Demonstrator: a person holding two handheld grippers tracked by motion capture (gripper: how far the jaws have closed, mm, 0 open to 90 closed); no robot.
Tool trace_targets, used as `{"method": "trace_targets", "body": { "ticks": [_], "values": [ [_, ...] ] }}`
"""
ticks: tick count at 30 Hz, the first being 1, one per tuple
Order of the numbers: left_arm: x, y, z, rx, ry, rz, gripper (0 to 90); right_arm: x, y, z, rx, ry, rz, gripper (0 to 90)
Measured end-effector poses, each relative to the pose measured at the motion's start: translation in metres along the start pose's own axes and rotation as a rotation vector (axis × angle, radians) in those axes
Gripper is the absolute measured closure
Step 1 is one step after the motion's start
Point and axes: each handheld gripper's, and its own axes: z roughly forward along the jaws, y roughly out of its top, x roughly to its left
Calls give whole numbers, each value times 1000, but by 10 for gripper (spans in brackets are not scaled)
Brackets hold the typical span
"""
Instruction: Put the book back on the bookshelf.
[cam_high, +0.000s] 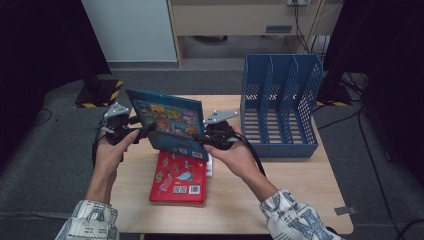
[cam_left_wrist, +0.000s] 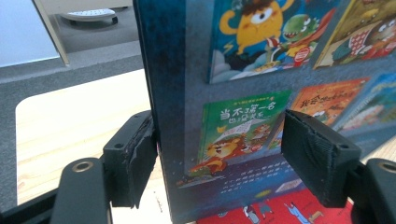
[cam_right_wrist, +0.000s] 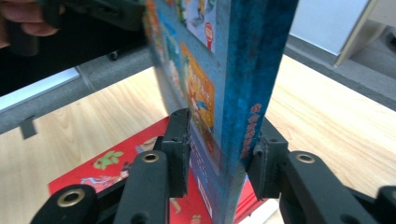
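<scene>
blue book (cam_high: 170, 125): held upright above counter (cam_high: 300, 190), over the red book (cam_high: 179, 179)
right claw (cam_right_wrist: 217, 154): pinching blue book at its spine edge
left claw (cam_left_wrist: 219, 154): spread, pads off the cover, book between them
edges: red book near counter front; file rack (cam_high: 280, 107) at right rear
open room: bare counter front right
count: two books, one rack, three slots
</scene>
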Motion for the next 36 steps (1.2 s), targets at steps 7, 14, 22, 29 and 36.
{"method": "trace_targets", "body": {
  "ticks": [7,14,22,29,36],
  "values": [
    [1,0,-1,-7,-16,7,259,4,-1,-2,-25,36,-17,643],
    [1,0,-2,-7,-25,2,258,8,6,-3,-100,15,-62,549],
    [0,0,-1,-10,-18,3,255,3,13,-5,-121,37,-56,469],
    [-2,1,0,-9,-18,7,253,5,21,-11,-149,54,-73,477],
    [-4,0,0,-8,-27,13,253,5,28,-14,-167,68,-81,532]
  ]
}}
